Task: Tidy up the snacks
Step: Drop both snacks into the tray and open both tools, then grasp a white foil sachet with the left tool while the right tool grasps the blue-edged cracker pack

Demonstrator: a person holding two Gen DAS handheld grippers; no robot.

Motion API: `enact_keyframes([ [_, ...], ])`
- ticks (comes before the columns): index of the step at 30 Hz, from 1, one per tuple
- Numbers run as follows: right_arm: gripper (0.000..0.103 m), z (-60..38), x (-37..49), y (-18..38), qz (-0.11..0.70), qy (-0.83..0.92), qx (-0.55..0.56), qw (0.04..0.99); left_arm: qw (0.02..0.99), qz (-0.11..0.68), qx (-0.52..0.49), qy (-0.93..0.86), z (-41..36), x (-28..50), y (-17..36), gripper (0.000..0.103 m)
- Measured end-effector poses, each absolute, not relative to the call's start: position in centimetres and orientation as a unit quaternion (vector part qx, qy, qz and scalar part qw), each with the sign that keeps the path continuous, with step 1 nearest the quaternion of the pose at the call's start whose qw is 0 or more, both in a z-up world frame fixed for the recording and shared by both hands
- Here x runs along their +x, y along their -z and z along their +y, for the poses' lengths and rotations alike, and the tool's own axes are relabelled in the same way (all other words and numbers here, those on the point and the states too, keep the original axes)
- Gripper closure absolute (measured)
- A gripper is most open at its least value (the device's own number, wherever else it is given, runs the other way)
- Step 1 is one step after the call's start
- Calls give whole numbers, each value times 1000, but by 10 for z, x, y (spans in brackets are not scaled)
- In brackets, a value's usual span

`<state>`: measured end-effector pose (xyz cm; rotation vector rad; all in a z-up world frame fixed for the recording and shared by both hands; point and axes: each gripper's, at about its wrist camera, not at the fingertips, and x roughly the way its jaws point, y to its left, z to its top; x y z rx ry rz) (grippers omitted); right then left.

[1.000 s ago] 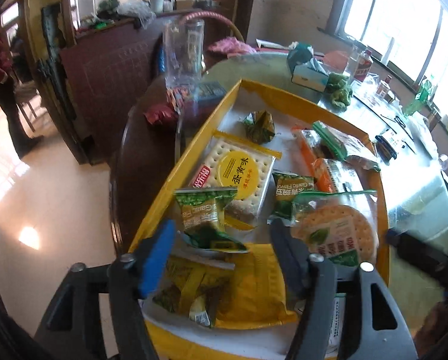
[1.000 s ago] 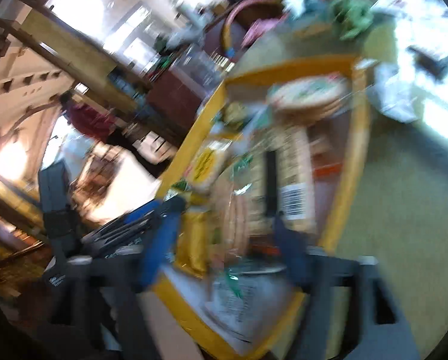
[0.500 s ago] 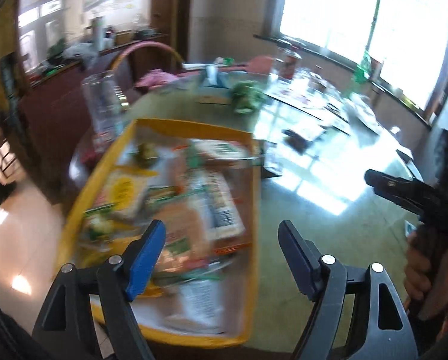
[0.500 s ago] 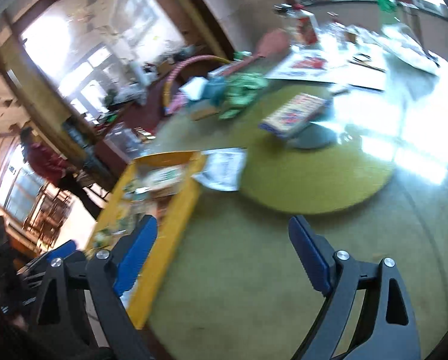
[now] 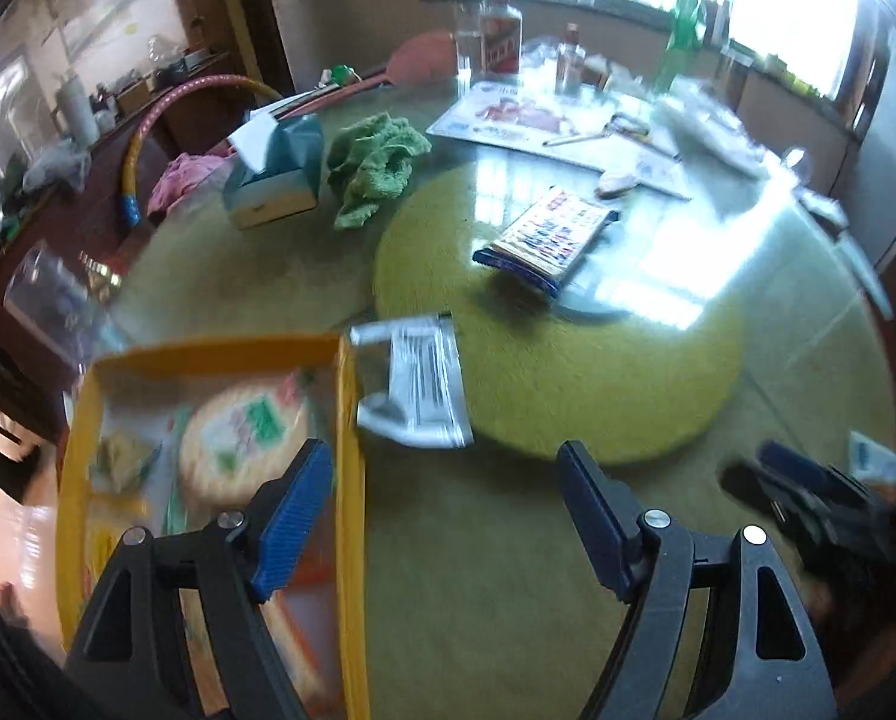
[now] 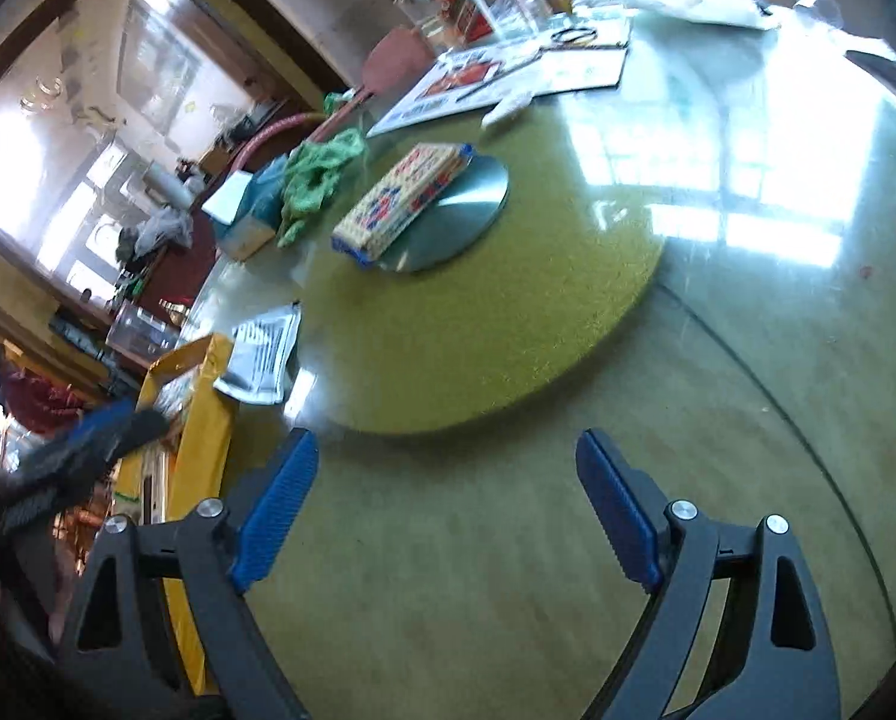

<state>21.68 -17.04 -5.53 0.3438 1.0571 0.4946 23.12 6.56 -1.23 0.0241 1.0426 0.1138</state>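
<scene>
You have swung both grippers away from the yellow tray (image 5: pixel 352 480) since a second ago, so it now sits at the lower left of each view instead of under the fingers. Your left gripper (image 5: pixel 445 516) and right gripper (image 6: pixel 445 507) are both spread wide and hold nothing. The tray holds a round cracker pack (image 5: pixel 241 444) and blurred wrappers, while a silver packet (image 5: pixel 415 387) lies just outside its rim and a biscuit box (image 6: pixel 403 204) rests on a metal plate (image 6: pixel 466 213) at upper centre.
</scene>
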Motion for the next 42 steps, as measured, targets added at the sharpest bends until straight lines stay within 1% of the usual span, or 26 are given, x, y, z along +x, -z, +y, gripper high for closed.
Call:
enact_keyframes([
  [1, 14, -171, 217, 56, 499, -235, 165, 818, 861, 504, 22, -57, 63, 244, 17, 27],
  [4, 14, -169, 216, 59, 506, -242, 170, 810, 850, 520, 51, -71, 61, 271, 29, 36],
  [6, 14, -166, 215, 58, 507, -251, 168, 808, 840, 533, 62, -81, 62, 283, 38, 46],
  [8, 14, -166, 214, 57, 506, -253, 169, 807, 829, 546, 73, -100, 66, 293, 47, 49],
  [12, 14, -168, 215, 59, 508, -256, 178, 803, 817, 562, 60, -114, 74, 301, 57, 63],
  [13, 14, -168, 215, 59, 508, -257, 180, 802, 813, 566, 61, -117, 73, 302, 60, 65],
  [14, 14, -168, 215, 59, 508, -257, 180, 802, 811, 571, 61, -116, 74, 305, 63, 71],
  [15, 14, -168, 215, 59, 508, -257, 180, 802, 809, 575, 55, -112, 75, 305, 65, 79],
  [16, 14, -168, 216, 59, 509, -257, 179, 802, 808, 575, 52, -112, 74, 306, 67, 80],
  [17, 14, -168, 216, 59, 510, -258, 178, 801, 812, 569, 52, -115, 75, 304, 67, 92],
  [18, 14, -168, 216, 60, 510, -258, 178, 801, 815, 567, 47, -111, 76, 302, 66, 94],
  [21, 14, -167, 215, 59, 509, -260, 177, 801, 825, 556, 30, -98, 77, 289, 58, 98],
  [25, 14, -166, 214, 59, 509, -264, 177, 800, 841, 535, -4, -81, 78, 251, 41, 99],
  [29, 14, -165, 211, 56, 505, -274, 174, 800, 863, 500, -47, -61, 77, 186, 21, 101],
  [34, 14, -154, 209, 57, 505, -280, 153, 802, 875, 472, -101, -36, 80, 122, 11, 101],
  [37, 14, -151, 209, 54, 503, -292, 153, 799, 883, 447, -138, -29, 95, 83, 2, 101],
  [40, 14, -150, 215, 53, 514, -284, 166, 792, 889, 430, -152, -42, 112, 64, -2, 101],
  [42, 14, -140, 225, 52, 528, -277, 154, 788, 890, 421, -170, -53, 129, 53, -2, 101],
])
